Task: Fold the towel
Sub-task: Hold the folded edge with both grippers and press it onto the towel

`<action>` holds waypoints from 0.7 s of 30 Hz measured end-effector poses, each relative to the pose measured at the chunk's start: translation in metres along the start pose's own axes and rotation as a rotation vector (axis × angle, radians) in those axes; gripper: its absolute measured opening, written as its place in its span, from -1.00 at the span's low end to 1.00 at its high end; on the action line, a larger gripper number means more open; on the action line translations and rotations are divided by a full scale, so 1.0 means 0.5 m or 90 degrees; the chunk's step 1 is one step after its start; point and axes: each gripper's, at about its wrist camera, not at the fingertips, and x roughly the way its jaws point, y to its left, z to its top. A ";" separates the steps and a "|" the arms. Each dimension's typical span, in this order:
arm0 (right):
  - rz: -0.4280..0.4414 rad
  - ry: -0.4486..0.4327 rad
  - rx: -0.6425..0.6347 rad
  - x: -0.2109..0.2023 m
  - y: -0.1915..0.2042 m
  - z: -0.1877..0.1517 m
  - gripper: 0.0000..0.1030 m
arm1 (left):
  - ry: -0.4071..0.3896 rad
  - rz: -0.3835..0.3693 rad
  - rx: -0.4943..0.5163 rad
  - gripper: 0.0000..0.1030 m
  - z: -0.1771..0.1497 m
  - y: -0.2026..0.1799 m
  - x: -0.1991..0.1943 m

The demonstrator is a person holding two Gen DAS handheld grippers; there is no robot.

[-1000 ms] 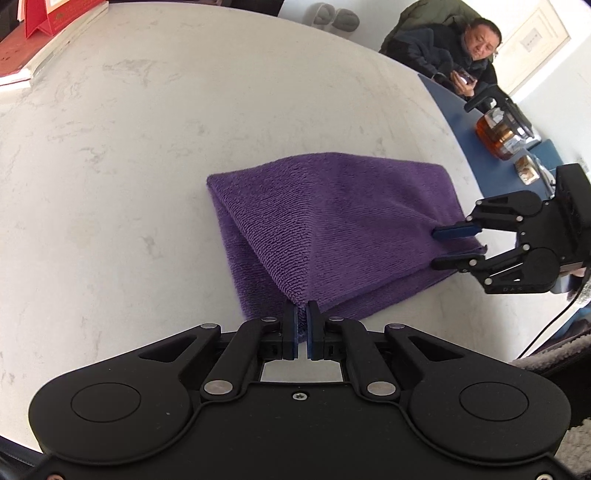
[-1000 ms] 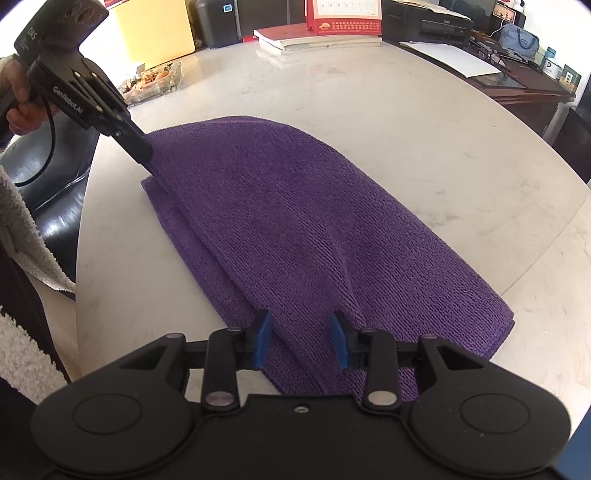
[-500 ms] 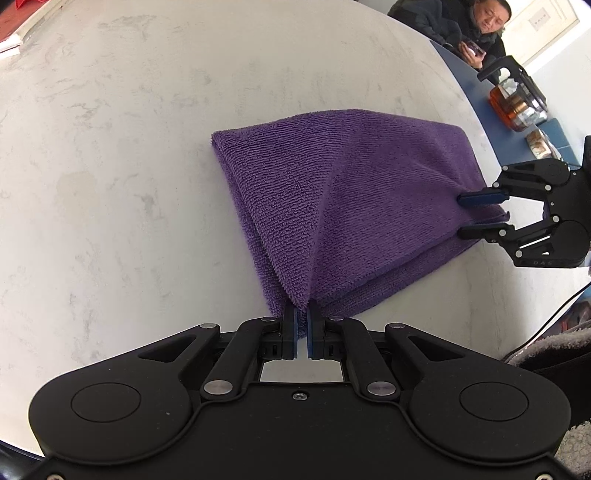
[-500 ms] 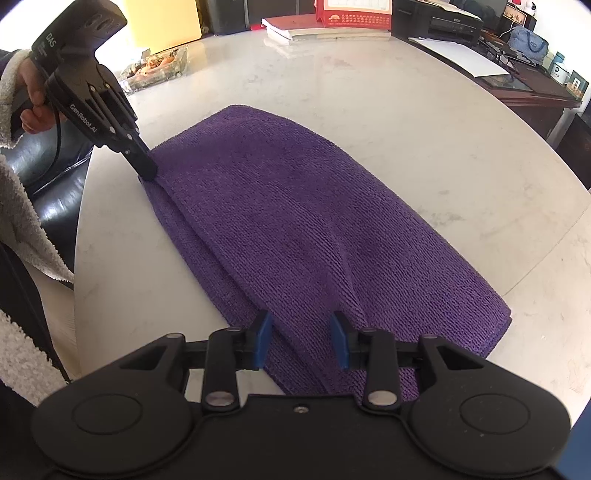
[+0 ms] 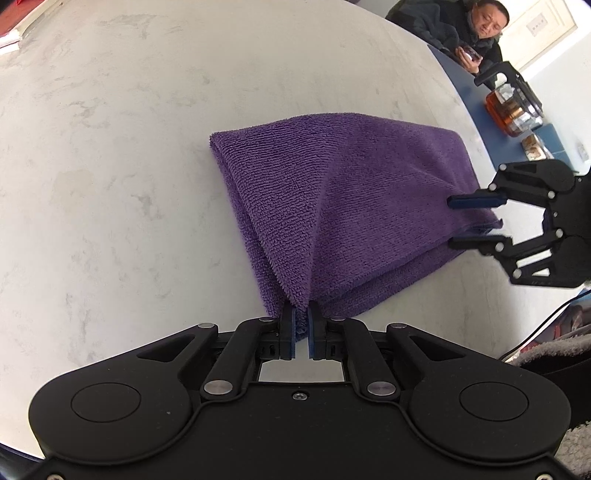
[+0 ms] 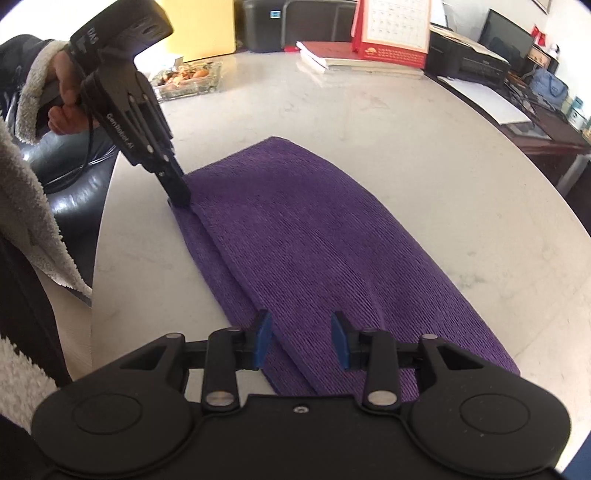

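Note:
A purple towel (image 5: 351, 192) lies folded on the white marble table (image 5: 110, 166). My left gripper (image 5: 301, 317) is shut on the towel's near corner, lifting the top layer into a ridge. In the right wrist view the same gripper (image 6: 179, 197) pinches that corner at the towel's (image 6: 314, 240) far left end. My right gripper (image 6: 302, 332) stands open at the opposite end, with the fold of the towel between its blue pads. From the left wrist view, the right gripper (image 5: 456, 221) straddles the towel's right corner, one finger above the cloth and one beside the table.
A person (image 5: 476, 26) sits beyond the table beside a glass teapot (image 5: 513, 107). A snack tray (image 6: 184, 79), books and a desk calendar (image 6: 391, 33) stand at the table's far side. A black chair (image 6: 74, 192) is by the left edge.
The right gripper has shifted a little along the towel's end and rolled, with its jaws at the same width. The left gripper keeps its pinch on the corner and barely moves.

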 end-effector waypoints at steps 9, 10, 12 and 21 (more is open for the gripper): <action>-0.016 0.010 -0.080 0.045 0.045 0.024 -0.39 | -0.052 -0.041 -0.025 -0.92 0.014 -0.010 -0.047; -0.017 0.008 -0.079 0.046 0.046 0.025 -0.39 | -0.056 -0.045 -0.027 -0.92 0.016 -0.012 -0.050; -0.019 0.009 -0.073 0.048 0.044 0.027 -0.39 | -0.062 -0.050 -0.027 -0.92 0.018 -0.017 -0.052; -0.017 0.012 -0.016 0.052 0.033 0.032 -0.92 | -0.055 -0.056 -0.030 -0.92 0.015 -0.013 -0.042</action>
